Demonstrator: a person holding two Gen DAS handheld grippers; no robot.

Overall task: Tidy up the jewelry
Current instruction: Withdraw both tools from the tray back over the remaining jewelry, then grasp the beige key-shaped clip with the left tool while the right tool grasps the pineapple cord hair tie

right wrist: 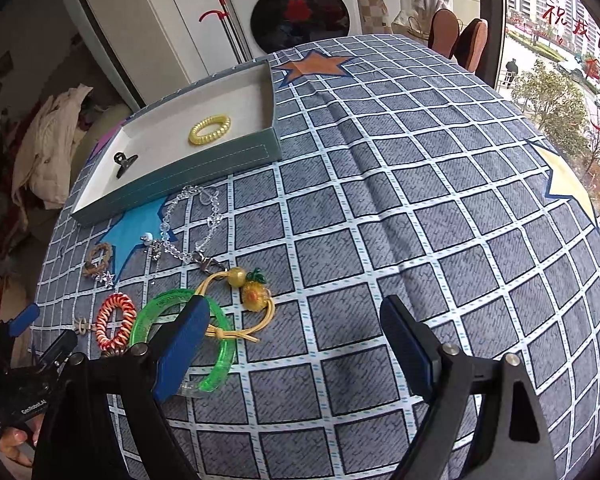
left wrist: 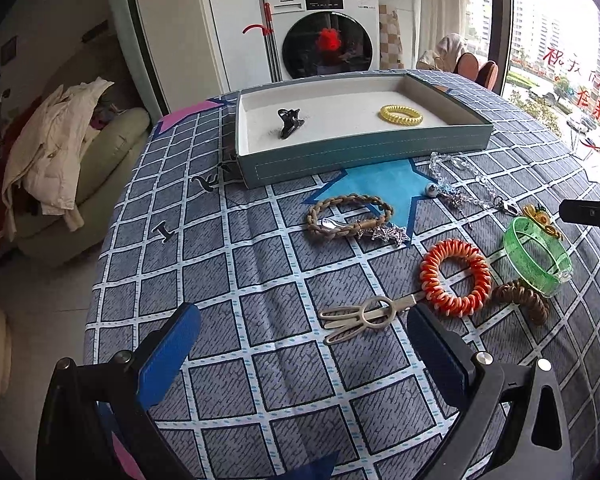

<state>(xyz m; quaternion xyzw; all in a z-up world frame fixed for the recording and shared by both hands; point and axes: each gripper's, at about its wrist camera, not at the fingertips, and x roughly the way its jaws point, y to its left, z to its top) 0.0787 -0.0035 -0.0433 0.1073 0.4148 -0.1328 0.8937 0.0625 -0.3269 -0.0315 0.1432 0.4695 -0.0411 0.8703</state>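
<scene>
1. Yellow coil hair tie (left wrist: 401, 114) and black claw clip (left wrist: 289, 122) lie apart inside the grey-blue tray (left wrist: 364, 150).
2. Orange coil tie (left wrist: 455, 278), green bangle (left wrist: 537, 256), braided bracelet (left wrist: 350, 215) and metal clip (left wrist: 360, 317) lie on the checked cloth (left wrist: 260, 280).
3. Left gripper (left wrist: 300, 340) gapes wide, holding nothing.
4. Right gripper (right wrist: 296, 344) likewise spread, beside the bangle.

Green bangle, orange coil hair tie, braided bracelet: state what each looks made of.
Green bangle: likely translucent plastic or resin, glossy; light passes through it.
Orange coil hair tie: probably shiny plastic, wound like phone cord.
Braided bracelet: matte tan cord, perhaps leather or rope; plaited strands show.
</scene>
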